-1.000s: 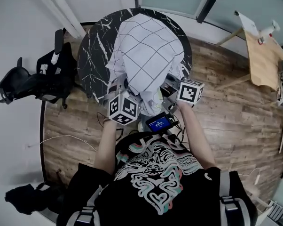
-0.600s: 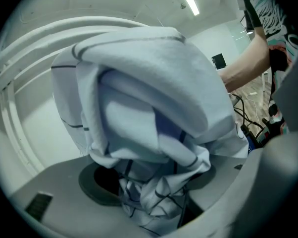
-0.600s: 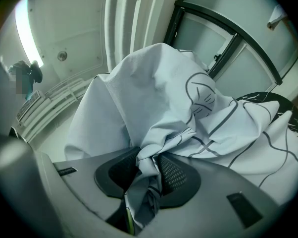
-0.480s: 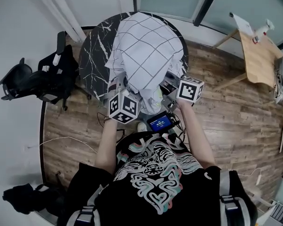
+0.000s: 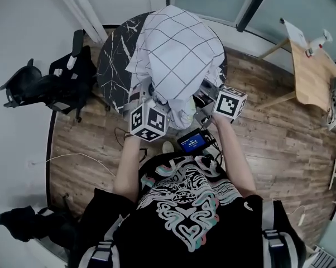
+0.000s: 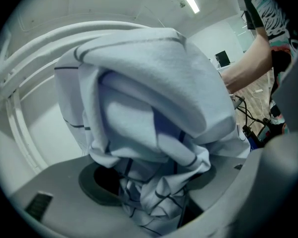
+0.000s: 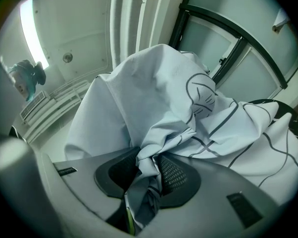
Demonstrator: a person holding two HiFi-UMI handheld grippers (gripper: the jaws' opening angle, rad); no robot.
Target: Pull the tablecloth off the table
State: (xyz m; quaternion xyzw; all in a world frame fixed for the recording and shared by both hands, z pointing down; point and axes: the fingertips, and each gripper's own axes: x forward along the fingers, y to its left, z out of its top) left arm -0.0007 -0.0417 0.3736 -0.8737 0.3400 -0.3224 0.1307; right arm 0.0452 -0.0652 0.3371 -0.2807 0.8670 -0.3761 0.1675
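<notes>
Left gripper (image 5: 149,100) and right gripper (image 5: 206,98) each clench bunched tablecloth (image 5: 176,52), which is heaped up but not yet off the table (image 5: 112,66).

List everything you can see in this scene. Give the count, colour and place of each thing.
tablecloth: one, white with dark grid lines, bunched over the round table
round table: one, black marble pattern, top centre
chair: one, black, left of the round table
side table: one, light wood, far right
floor: brown wood planks
cable: one, white, on the floor at left
screen: one, blue-lit, by the person's chest
left gripper: grey, jaws closed on the tablecloth
right gripper: grey, jaws closed on the tablecloth
</notes>
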